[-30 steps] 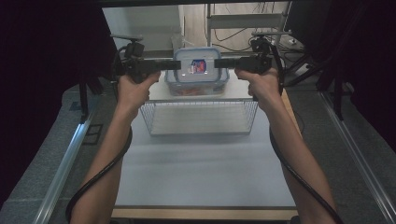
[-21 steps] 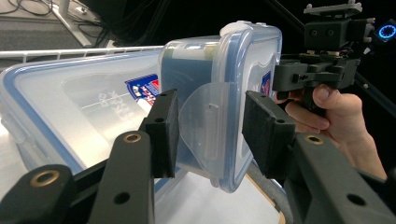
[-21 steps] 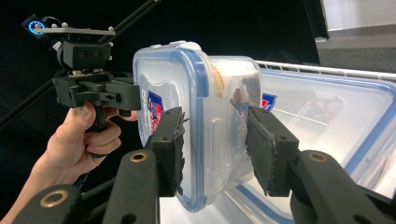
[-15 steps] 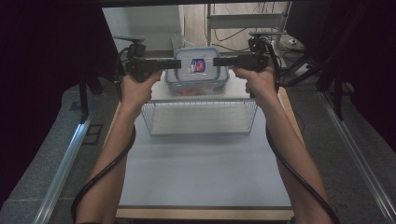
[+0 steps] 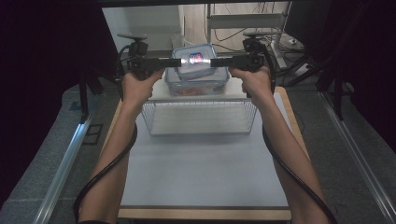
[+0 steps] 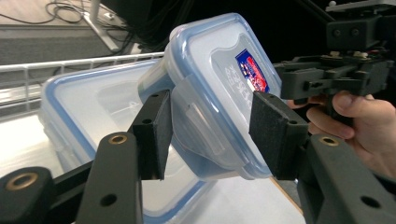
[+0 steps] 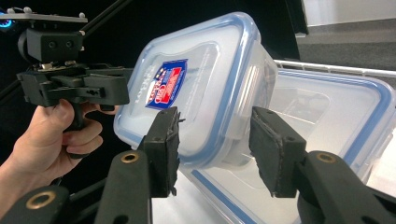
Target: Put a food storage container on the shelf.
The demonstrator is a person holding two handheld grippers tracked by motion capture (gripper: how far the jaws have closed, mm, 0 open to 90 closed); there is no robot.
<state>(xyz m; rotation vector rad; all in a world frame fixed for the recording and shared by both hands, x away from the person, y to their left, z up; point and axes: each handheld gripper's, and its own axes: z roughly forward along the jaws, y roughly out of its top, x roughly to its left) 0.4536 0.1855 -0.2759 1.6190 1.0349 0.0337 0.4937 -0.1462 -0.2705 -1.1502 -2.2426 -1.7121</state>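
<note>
At twelve o'clock on the table point(image 5: 201, 177), raised over a wire rack point(image 5: 201, 116), the small lidded box point(image 5: 196, 63) hangs tilted, its labelled lid turned up and toward the person. It is directly above the big clear box point(image 5: 198, 86) that sits on the rack; whether its low corner touches that lid I cannot tell.

The small box looks like light, stiff plastic with a smooth, glossy skin, so it would likely slide under flat pads. It seems empty, though its cloudy walls hide much. The blue-rimmed lid is clipped down by hinged side flaps, and those flaps probably give under pressure. The firmer hold is across the short ends, pads on the lid rim and the base wall rather than on a flap.

The left gripper point(image 6: 215, 135) comes in from nine o'clock and straddles one end, one pad against a flap, the other at the lid rim. The right gripper point(image 7: 217, 149) comes from three o'clock and straddles the far end. Both sets of jaws have just been opening with the box between them; whether the pads press on it I cannot tell.
</note>
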